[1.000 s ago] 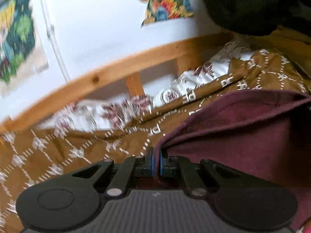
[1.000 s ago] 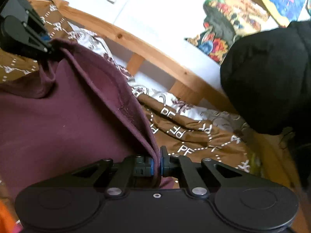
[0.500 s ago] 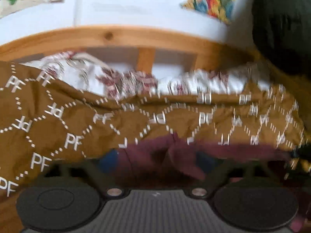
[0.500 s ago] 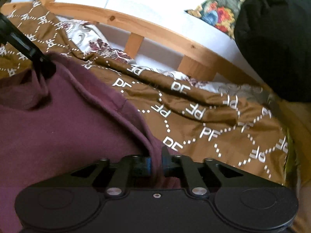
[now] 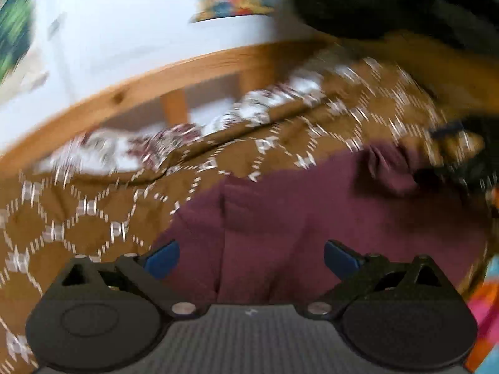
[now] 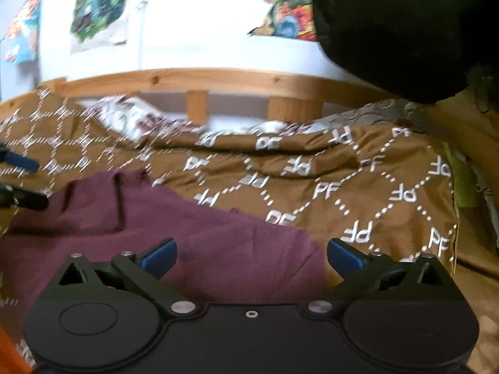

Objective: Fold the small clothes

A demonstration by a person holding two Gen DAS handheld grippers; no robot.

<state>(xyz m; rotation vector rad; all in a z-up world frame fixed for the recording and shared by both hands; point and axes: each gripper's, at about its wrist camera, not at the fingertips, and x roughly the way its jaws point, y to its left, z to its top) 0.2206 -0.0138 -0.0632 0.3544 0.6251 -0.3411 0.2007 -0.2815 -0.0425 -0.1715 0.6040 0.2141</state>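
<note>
Lying spread on the brown patterned bedspread (image 6: pixel 358 184), the maroon garment (image 6: pixel 218 249) sits near the front edge of the bed, its far edge rumpled with a seam or cuff showing toward the left of the right wrist view.

Left gripper (image 5: pixel 251 257): jaws opening, blue pads well apart, maroon cloth below and between them but nothing pinched. Right gripper (image 6: pixel 251 257): jaws also opening, pads wide, cloth under them, not pressed. Both claws released, then.

Handling, as a judgement: the garment looks like soft fleece or jersey, light, limp, not fragile and not slippery. It will drape and sag wherever it is not supported, and it will drag on the bedspread rather than slide. Best taken at two matching points on one edge, a corner or hem in each claw, pinching both layers where the cloth is doubled, so that the fold line stays straight. A grip in the middle would only bunch it.

Containers: none visible. No basket, drawer or box in either view. Behind the bed run a wooden rail (image 6: pixel 218 81) and a white wall with posters (image 6: pixel 96 6); a dark bulky shape (image 6: pixel 393 25) sits at the upper right, too dim to identify.
</note>
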